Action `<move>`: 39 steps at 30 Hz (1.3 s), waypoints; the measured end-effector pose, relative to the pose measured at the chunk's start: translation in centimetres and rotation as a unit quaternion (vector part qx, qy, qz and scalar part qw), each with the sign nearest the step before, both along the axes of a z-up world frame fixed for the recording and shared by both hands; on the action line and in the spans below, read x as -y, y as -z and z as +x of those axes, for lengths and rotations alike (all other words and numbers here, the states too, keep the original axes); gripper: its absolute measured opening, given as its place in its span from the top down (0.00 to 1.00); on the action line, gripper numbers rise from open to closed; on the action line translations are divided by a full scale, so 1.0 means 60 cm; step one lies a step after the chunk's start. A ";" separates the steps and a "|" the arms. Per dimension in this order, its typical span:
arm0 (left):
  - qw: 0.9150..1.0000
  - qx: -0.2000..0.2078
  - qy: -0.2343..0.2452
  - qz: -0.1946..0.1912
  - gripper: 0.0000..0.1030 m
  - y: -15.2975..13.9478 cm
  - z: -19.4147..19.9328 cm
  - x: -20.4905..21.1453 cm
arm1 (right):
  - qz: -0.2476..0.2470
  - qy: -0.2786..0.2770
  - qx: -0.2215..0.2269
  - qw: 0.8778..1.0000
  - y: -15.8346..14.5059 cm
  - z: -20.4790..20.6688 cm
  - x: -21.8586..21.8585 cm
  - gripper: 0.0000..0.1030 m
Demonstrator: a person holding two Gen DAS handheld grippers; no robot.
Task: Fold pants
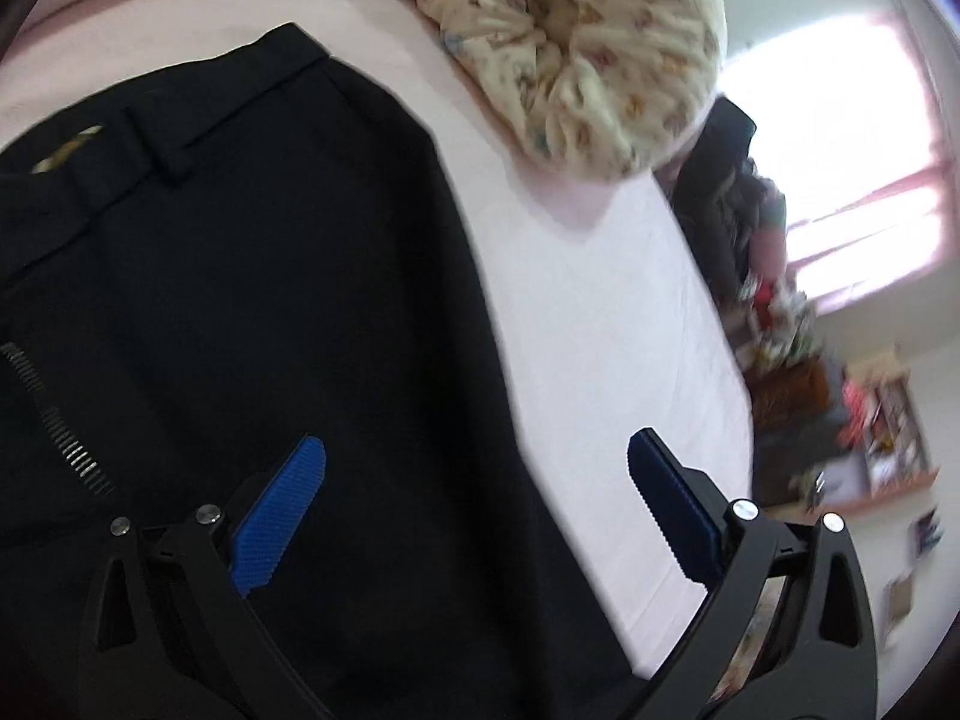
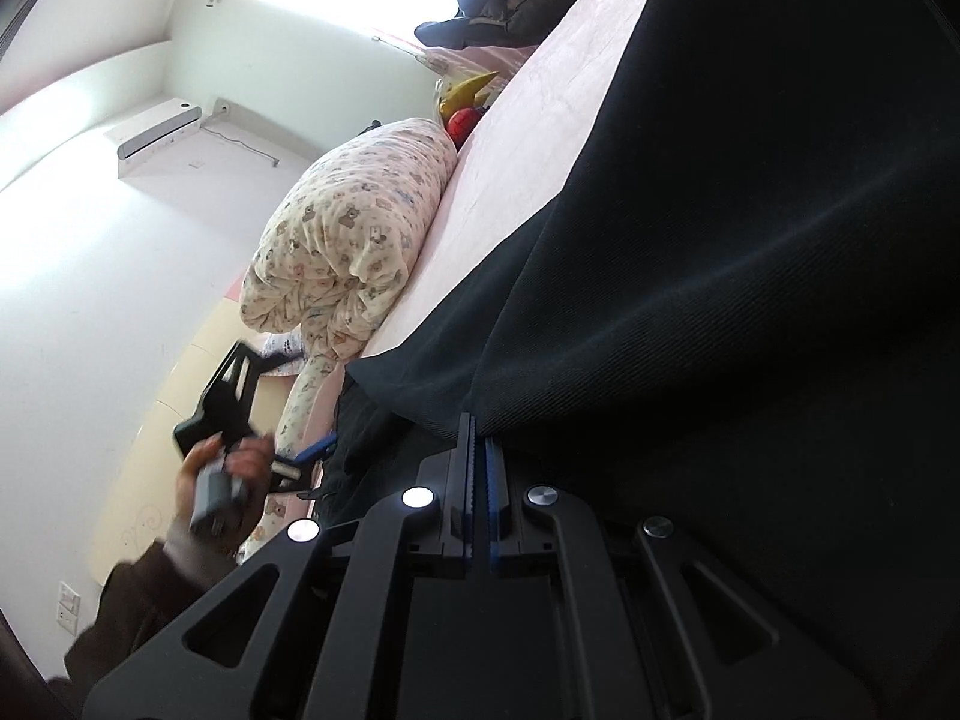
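Black pants point(image 1: 240, 300) lie spread on a pale pink bed point(image 1: 600, 330), waistband and belt loops point(image 1: 174, 150) toward the upper left. My left gripper point(image 1: 477, 444) hovers above their right edge, blue fingers point(image 1: 288, 510) wide open with nothing between them. In the right wrist view the pants point(image 2: 750, 210) fill the right side, one layer lifted into a fold. My right gripper point(image 2: 477, 423) is shut on the edge of that fold. A hand point(image 2: 222, 468) at the lower left holds the left gripper's handle beside the bed.
A rolled cream quilt with a bear print point(image 1: 570, 48) point(image 2: 348, 222) lies on the bed beyond the pants. Dark clothes point(image 2: 498, 6) are piled by the bright window. Toys and a cluttered shelf point(image 1: 888, 438) stand past the bed's edge. An air conditioner point(image 2: 159, 132) hangs on the wall.
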State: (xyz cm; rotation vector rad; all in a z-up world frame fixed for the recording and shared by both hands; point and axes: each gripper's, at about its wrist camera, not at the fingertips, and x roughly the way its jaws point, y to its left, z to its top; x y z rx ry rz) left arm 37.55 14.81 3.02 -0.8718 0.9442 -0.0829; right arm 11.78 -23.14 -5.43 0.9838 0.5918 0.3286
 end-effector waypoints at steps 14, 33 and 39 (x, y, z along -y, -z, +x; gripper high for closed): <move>0.995 -0.046 -0.036 0.079 0.72 0.047 0.112 0.001 | 0.008 -0.005 0.002 1.000 0.005 -0.017 0.011 0.97; 0.991 0.098 -0.069 0.067 0.93 -0.092 -0.157 -0.061 | 0.027 -0.005 0.031 0.999 -0.003 -0.013 0.017 0.97; 0.987 0.116 -0.096 0.048 0.93 -0.105 -0.292 -0.087 | -0.005 0.007 0.040 0.999 -0.035 -0.033 0.025 0.97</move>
